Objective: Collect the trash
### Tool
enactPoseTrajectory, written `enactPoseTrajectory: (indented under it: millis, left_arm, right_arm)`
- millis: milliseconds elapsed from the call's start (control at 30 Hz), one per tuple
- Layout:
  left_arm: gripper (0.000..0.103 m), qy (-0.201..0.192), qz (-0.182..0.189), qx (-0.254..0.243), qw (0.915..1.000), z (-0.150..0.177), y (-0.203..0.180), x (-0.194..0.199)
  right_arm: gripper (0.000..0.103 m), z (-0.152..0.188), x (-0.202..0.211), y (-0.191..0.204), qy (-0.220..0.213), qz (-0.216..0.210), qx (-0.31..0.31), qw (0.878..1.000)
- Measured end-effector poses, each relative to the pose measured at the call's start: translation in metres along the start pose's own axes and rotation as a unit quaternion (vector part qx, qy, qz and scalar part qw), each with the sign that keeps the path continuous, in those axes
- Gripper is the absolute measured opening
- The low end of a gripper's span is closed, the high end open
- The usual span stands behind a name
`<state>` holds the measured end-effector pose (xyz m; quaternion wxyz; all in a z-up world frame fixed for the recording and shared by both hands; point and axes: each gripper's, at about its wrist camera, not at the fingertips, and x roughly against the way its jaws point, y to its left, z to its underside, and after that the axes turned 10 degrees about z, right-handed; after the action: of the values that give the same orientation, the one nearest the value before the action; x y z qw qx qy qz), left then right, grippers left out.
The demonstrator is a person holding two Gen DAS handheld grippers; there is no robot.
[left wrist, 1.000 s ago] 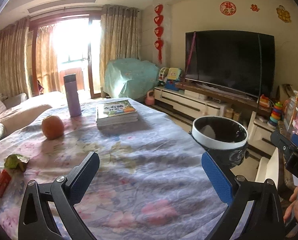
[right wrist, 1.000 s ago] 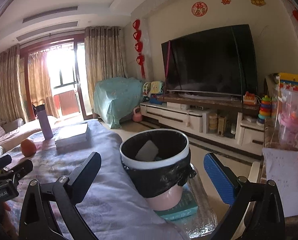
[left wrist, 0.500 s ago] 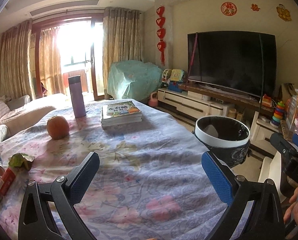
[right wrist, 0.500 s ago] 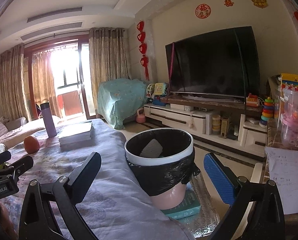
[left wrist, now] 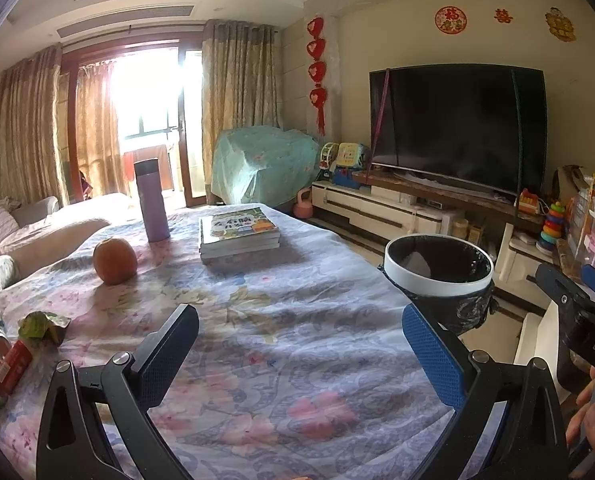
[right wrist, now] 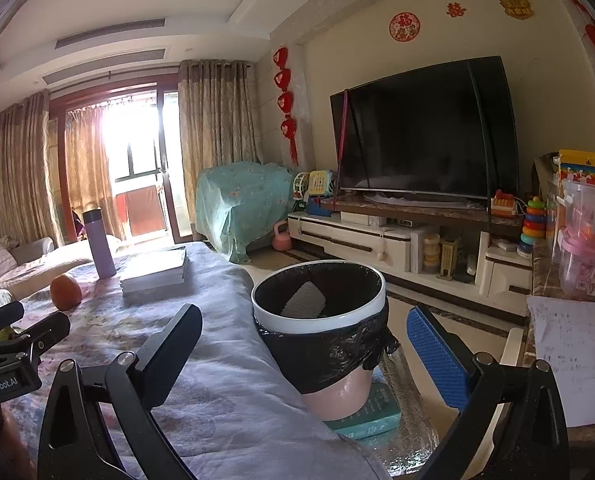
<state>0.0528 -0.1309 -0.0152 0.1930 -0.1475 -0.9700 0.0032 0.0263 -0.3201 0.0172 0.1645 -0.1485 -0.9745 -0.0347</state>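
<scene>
A pink trash bin (right wrist: 321, 344) with a white rim and black liner stands on a teal book beside the table; a pale crumpled piece (right wrist: 303, 302) lies inside. It also shows in the left wrist view (left wrist: 437, 280). Wrappers lie at the table's left edge: a green one (left wrist: 41, 326) and red ones (left wrist: 7, 366). My left gripper (left wrist: 301, 354) is open and empty above the flowered tablecloth. My right gripper (right wrist: 305, 354) is open and empty, with the bin between and beyond its fingers.
On the table stand an orange (left wrist: 114, 261), a purple flask (left wrist: 150, 201) and a stack of books (left wrist: 239, 234). A TV (left wrist: 457, 128) on a low cabinet is at the back right. A side table with papers (right wrist: 573, 352) is at far right.
Both grippers have drawn back a little and drifted left; the table items and the bin sit slightly further right in view. Both stay open and empty.
</scene>
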Motion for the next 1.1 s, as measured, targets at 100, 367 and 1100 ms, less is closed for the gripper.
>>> enactPoseTrajectory:
  millis: [100, 367, 1100]
  left_arm:
    - [0.102, -0.004, -0.001, -0.002, 1.0, 0.0002, 0.0002, 0.0002]
    - [0.102, -0.004, -0.001, -0.002, 1.0, 0.0023, 0.0004, 0.0003]
    - [0.102, -0.004, 0.003, -0.004, 1.0, 0.003, -0.0003, 0.0003]
  right_arm:
    - [0.103, -0.0002, 0.0013, -0.0003, -0.002, 0.0, 0.0, 1.0]
    - [0.103, -0.0006, 0.0019, -0.0014, -0.002, -0.003, 0.0, 1.0]
    - [0.103, -0.0021, 0.0034, -0.0011, 0.002, -0.006, -0.008, 1.0]
